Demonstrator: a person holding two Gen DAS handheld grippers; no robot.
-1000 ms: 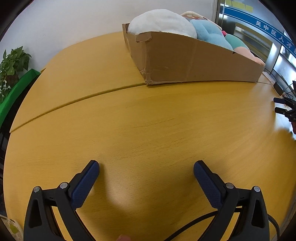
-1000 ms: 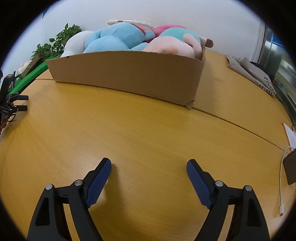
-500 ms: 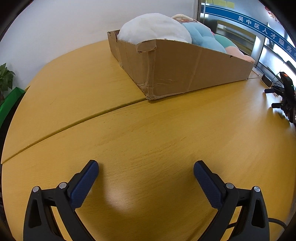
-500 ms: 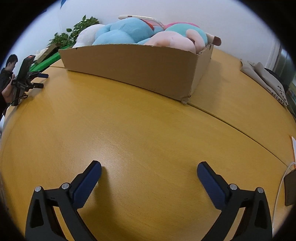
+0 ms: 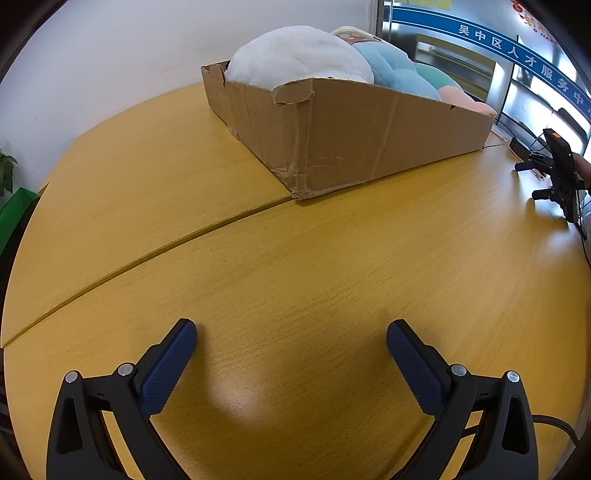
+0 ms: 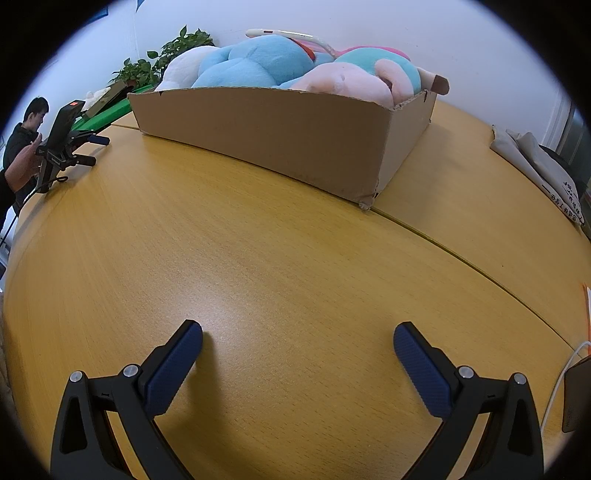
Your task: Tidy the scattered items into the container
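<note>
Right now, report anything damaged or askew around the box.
The cardboard box is worn: its near top rim is torn and curled over, and the bottom corner is crushed and frayed. The plush toys bulge above the rim. Nothing is spilled on the wooden table.

Box (image 5: pixel 369 140) walls hide the lower parts of the plush toys (image 6: pixel 258 62) far ahead of the jaws, so their count is unclear; the white curved item (image 6: pixel 288 35) on top is too partial to identify. Left gripper (image 5: pixel 291 354) and right gripper (image 6: pixel 297 356) bodies are cut off by the bottom edges. Right of the right jaws, the white cable (image 6: pixel 561 384) and dark device (image 6: pixel 576 395) are clipped by the frame; text on the folded cloth (image 6: pixel 546 173) is unreadable.
</note>
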